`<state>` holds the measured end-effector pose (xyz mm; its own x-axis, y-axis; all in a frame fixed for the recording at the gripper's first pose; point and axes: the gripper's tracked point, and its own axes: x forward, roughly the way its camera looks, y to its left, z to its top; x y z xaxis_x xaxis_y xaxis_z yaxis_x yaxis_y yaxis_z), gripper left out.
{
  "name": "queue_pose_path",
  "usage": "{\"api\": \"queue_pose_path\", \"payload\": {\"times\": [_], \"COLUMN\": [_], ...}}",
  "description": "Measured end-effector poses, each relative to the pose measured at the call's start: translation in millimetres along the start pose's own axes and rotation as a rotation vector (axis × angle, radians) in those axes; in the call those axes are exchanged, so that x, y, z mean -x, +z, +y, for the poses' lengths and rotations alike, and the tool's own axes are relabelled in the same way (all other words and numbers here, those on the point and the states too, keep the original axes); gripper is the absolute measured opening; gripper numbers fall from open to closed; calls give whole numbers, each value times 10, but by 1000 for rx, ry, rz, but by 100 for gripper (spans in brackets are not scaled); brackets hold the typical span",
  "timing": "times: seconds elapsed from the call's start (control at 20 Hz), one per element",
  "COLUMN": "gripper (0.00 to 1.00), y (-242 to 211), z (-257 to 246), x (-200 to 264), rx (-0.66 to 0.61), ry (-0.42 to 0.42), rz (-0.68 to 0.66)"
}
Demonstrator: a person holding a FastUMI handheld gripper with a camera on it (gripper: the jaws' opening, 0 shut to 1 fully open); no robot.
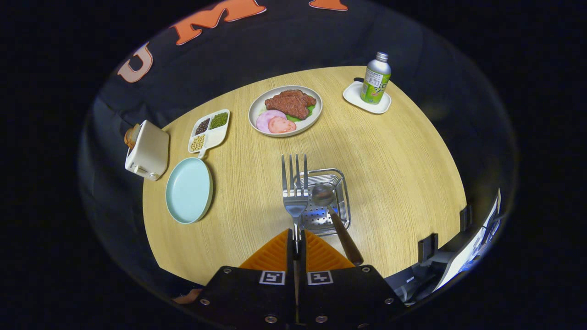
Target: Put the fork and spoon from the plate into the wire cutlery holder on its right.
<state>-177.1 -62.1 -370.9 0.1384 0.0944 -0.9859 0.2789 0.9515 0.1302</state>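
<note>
Fork [294,192] clamped between fingers [274,253], tines ahead over holder [341,192].

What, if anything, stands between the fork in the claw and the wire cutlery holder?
Nothing visible blocks it. The claw is shut on the fork, whose tines overlap the wire cutlery holder just ahead. The spoon already leans in the holder, beside the fork's path.

The black two-finger gripper [296,243] points forward and down, its ribbed orange fingers [275,253] pressed nearly together, pinching the thin handle of a silver metal fork [294,192] between them.
</note>
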Motion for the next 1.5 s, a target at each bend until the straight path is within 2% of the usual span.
{"api": "queue_pose_path", "payload": {"times": [0.2, 0.65, 0.85, 1.0, 1.1, 1.15, 1.35, 1.5], "gripper": [4, 9, 11, 16, 26, 36, 65, 78], "y": [-80, -9, 248, 557, 689, 757, 1182, 1585], "z": [-174, -139, -104, -3, 3, -20, 44, -22], "x": [-119, -124, -42, 146, 256, 313, 686, 1071], "rx": [22, 26, 30, 24, 40, 43, 74, 90], "ry": [-34, 26, 83, 147, 154, 151, 160, 109], "rz": [40, 56, -41, -180, -253, -288, -505, -728]}}
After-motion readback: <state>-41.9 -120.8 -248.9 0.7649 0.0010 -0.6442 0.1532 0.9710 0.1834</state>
